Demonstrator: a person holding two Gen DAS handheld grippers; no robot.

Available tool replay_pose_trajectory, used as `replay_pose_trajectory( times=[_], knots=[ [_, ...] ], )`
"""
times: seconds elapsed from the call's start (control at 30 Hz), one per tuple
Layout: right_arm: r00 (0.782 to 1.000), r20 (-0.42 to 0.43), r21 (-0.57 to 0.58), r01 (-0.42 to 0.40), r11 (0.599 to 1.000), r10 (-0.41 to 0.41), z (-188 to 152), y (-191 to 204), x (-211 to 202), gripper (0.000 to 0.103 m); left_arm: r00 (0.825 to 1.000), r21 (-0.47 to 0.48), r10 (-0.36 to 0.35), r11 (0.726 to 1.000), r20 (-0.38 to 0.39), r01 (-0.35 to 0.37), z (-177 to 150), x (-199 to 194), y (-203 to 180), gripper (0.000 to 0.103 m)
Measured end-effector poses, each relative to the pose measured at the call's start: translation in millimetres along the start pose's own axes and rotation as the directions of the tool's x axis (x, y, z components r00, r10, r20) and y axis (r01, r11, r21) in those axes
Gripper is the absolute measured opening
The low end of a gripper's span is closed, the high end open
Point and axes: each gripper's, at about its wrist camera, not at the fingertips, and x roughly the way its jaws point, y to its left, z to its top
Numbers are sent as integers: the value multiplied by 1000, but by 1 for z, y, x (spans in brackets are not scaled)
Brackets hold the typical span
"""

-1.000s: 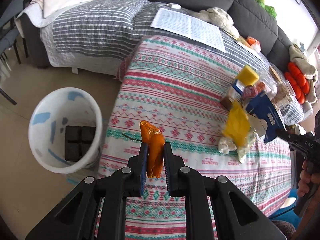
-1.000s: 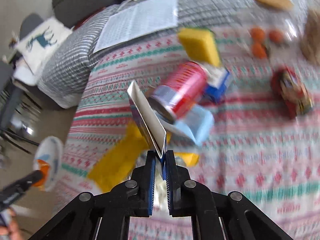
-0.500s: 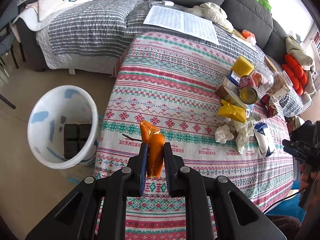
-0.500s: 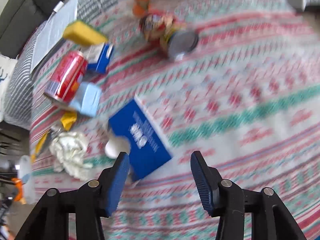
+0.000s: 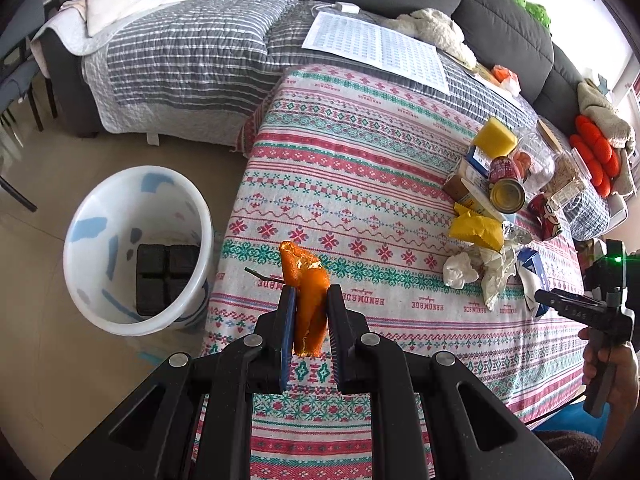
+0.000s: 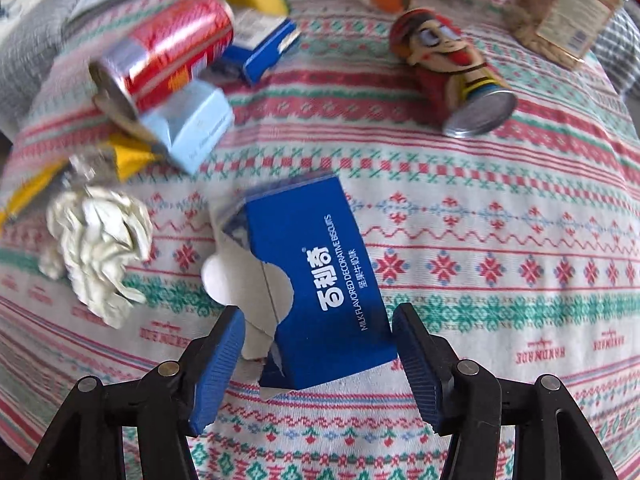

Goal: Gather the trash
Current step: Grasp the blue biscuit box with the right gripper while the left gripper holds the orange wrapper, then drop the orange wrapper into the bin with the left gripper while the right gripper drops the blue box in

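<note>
Left wrist: left gripper (image 5: 311, 320) clamped on a strip of orange peel (image 5: 306, 300), same pinch as a second ago, hanging over the near edge of the patterned tablecloth (image 5: 360, 168). White bin (image 5: 138, 248) sits on the floor just beside the table, a dark block in its bottom; peel is not over it yet. The trash pile (yellow wrapper (image 5: 478, 228), crumpled tissue (image 5: 460, 272), tin can (image 5: 507, 196)) is at the far right of the cloth.

Right wrist: right gripper (image 6: 318, 344) a second ago pinched a flat card edge; its jaws have just been opening and now stand wide, released. The blue biscuit box (image 6: 316, 276) lies torn-open on the cloth between the pads, apparently untouched by either. Crumpled tissue (image 6: 98, 248) just left of it; red can (image 6: 168, 52) further back.

My read: the box was dropped for a re-grip across its width, so right-side pickup is pending. Left only needs to swing to the bin and let go.
</note>
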Motion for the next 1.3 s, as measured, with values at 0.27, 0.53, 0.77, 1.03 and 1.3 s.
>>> replay_pose_trajectory(
  times=[0.27, 0.53, 0.77, 1.03, 1.3],
  knots=[
    [1000, 22, -39, 6, 999, -5, -5, 9, -6, 51, 1000, -9, -12, 1000, 13, 12, -3, -8, 5, 17],
    [986, 155, -38, -63, 997, 68, -27, 15, -68, 51, 999, -42, -5, 999, 49, 7, -4, -25, 29, 17],
    [963, 207, -89, -157, 984, 172, -15, 75, -85, 51, 997, -105, 33, 994, 68, -26, -5, -32, 70, 17],
    [948, 186, -213, -219, 952, 260, -2, 159, -73, 51, 991, -158, 114, 982, 71, -101, 2, -24, 115, 17],
    [949, 137, -252, -245, 936, 285, 7, 214, -49, 51, 973, -157, 215, 967, 80, -201, 21, 10, 150, 49]
  ],
)
